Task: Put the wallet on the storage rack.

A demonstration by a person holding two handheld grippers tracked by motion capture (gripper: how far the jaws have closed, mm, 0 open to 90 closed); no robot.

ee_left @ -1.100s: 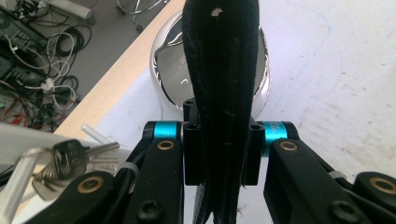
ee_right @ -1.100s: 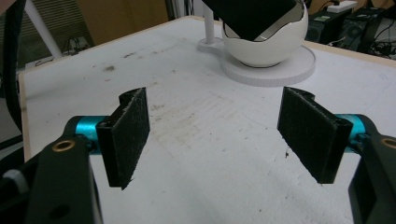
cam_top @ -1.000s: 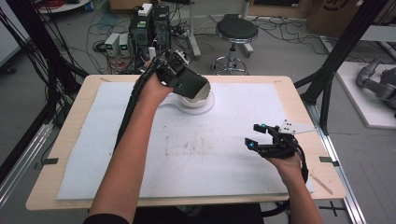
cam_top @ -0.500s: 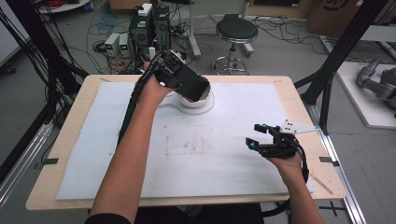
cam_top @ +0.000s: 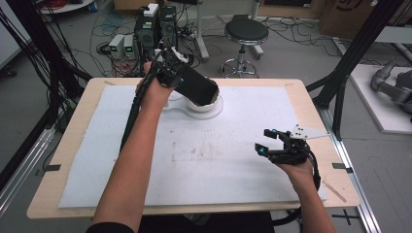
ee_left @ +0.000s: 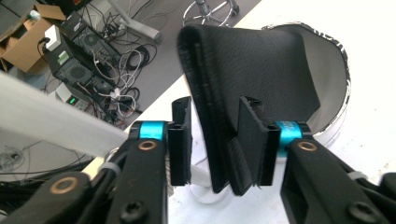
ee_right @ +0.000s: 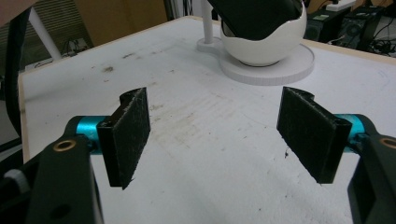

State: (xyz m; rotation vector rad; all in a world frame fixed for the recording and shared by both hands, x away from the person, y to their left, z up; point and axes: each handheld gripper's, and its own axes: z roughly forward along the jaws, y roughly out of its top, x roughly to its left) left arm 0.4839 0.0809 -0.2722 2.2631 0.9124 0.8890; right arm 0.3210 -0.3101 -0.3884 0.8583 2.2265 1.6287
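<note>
Left gripper (ee_left: 217, 144) has just been closing around a black pouch (ee_left: 252, 79) whose far end hides in the white bowl (cam_top: 206, 104) at 12 o'clock. One pad touches, the other stands off. Right gripper (ee_right: 224, 140) is wide open, holding nothing.

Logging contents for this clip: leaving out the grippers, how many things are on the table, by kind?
Black fabric case: 1
White bowl: 1
White round stand under the bowl: 1
White mat: 1
Total: 4
</note>
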